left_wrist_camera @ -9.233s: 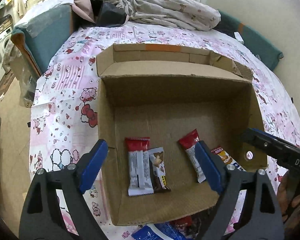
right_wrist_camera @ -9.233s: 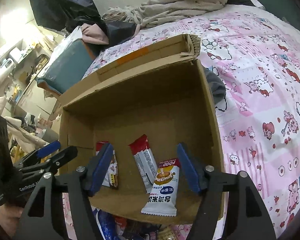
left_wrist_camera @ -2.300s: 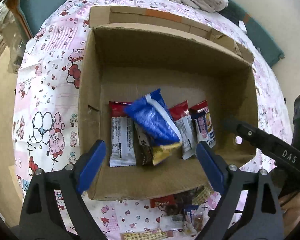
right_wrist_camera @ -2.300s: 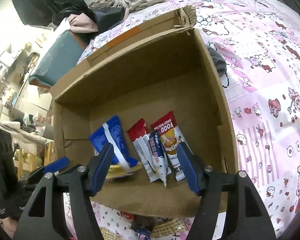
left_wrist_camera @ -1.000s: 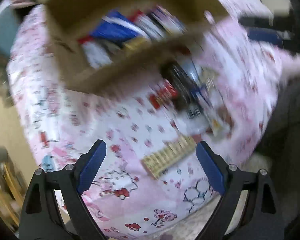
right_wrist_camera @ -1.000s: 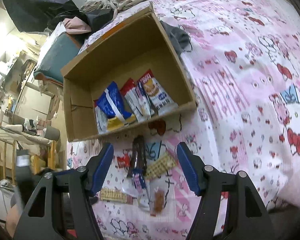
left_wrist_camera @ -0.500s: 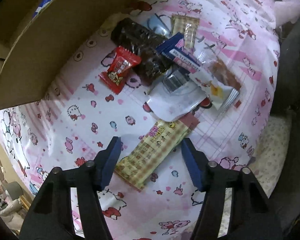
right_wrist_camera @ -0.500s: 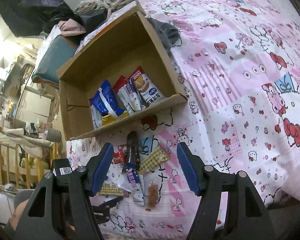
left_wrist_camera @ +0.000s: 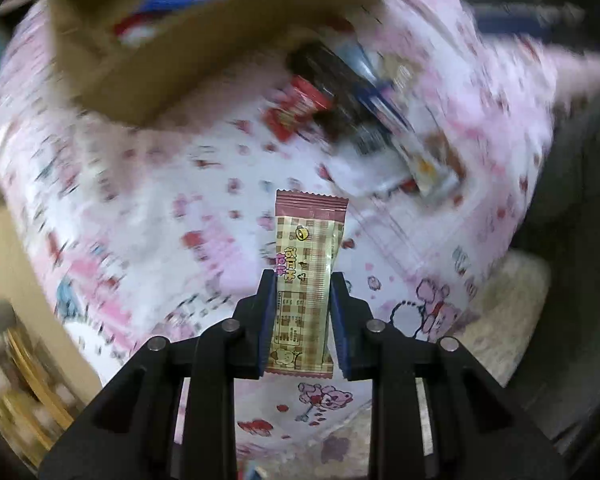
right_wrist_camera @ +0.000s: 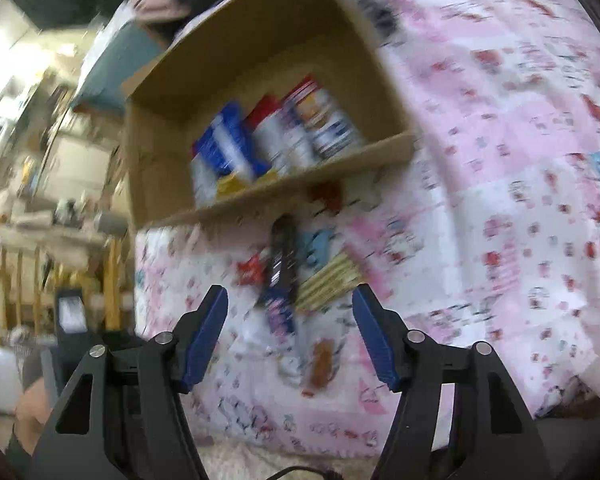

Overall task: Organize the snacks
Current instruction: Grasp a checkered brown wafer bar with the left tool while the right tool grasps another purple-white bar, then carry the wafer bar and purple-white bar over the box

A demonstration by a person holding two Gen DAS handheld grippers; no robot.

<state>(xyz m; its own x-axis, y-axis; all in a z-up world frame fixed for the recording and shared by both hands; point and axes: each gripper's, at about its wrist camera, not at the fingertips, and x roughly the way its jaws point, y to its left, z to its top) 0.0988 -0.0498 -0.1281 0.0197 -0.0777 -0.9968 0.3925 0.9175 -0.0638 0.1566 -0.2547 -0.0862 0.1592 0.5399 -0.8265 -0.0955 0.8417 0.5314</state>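
my left gripper (left_wrist_camera: 302,300) clamps the checkered wafer packet (left_wrist_camera: 305,286), which sticks out beyond the pads, above the pink bedsheet (left_wrist_camera: 140,216). my right gripper (right_wrist_camera: 290,334) hangs wide apart near the cardboard box (right_wrist_camera: 260,52).

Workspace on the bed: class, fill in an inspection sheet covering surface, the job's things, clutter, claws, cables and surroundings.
Surface: pink cartoon-print bedsheet, blurred by motion.
Job's things: cardboard box holds a blue packet and several red-topped ones; a loose snack pile lies on the sheet in front of the box; a checked wafer packet is in the left claw.
Clutter: bundled clothes behind the box, too blurred to detail.
Claws: left claw shut on the wafer packet; right claw open, above the pile.
Cables: one dark cable at the bottom edge of the right view.
Surroundings: furniture and shelving left of the bed, blurred.
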